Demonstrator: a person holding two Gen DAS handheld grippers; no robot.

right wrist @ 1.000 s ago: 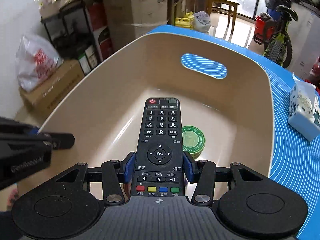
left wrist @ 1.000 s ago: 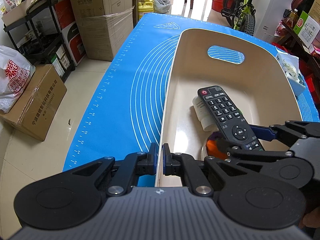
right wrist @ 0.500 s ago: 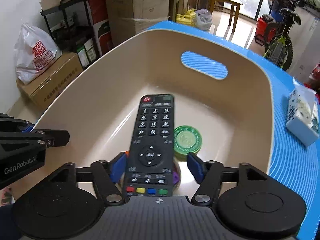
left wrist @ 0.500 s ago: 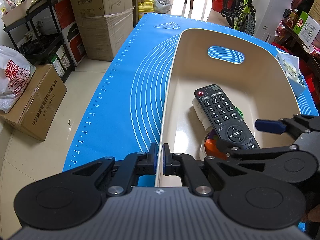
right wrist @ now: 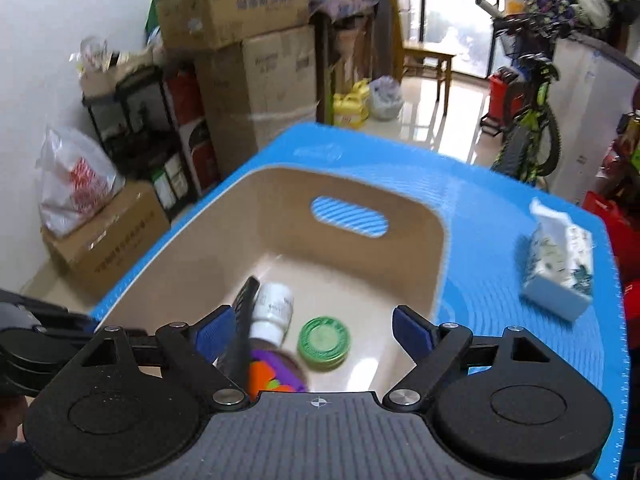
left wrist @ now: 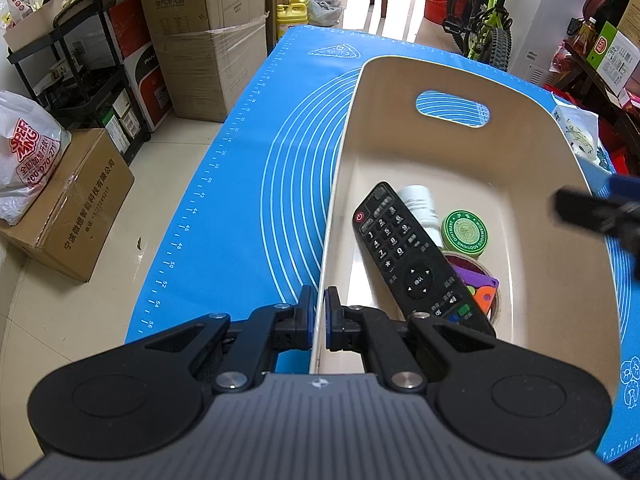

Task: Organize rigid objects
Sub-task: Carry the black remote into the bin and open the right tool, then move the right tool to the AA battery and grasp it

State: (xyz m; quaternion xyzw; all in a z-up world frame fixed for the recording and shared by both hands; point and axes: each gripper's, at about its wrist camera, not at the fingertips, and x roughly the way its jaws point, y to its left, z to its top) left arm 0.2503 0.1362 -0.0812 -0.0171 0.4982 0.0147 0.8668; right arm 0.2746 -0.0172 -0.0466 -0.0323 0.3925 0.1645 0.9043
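A beige bin (left wrist: pixel 532 152) stands on a blue mat (left wrist: pixel 256 184). My left gripper (left wrist: pixel 318 322) is shut on the bin's near-left rim. In the bin lie a black remote (left wrist: pixel 412 256), a white bottle (left wrist: pixel 420 204), a green tin (left wrist: pixel 464 233) and a round container with purple and orange pieces (left wrist: pixel 482 286). My right gripper (right wrist: pixel 314 330) is open and empty, raised above the bin's near end. In its view the remote (right wrist: pixel 244 332) lies tilted on edge beside the bottle (right wrist: pixel 274 314) and the green tin (right wrist: pixel 324 342).
A tissue box (right wrist: pixel 558 270) sits on the mat to the right of the bin. Cardboard boxes (left wrist: pixel 212 28), a black shelf (left wrist: pixel 80 80) and a white bag (left wrist: pixel 28 152) stand on the floor to the left. A bicycle (left wrist: pixel 488 20) stands behind the table.
My right gripper opened and let go of the remote, which dropped into the bin onto the other objects. The right gripper then rose and drew back. The left gripper has not moved.
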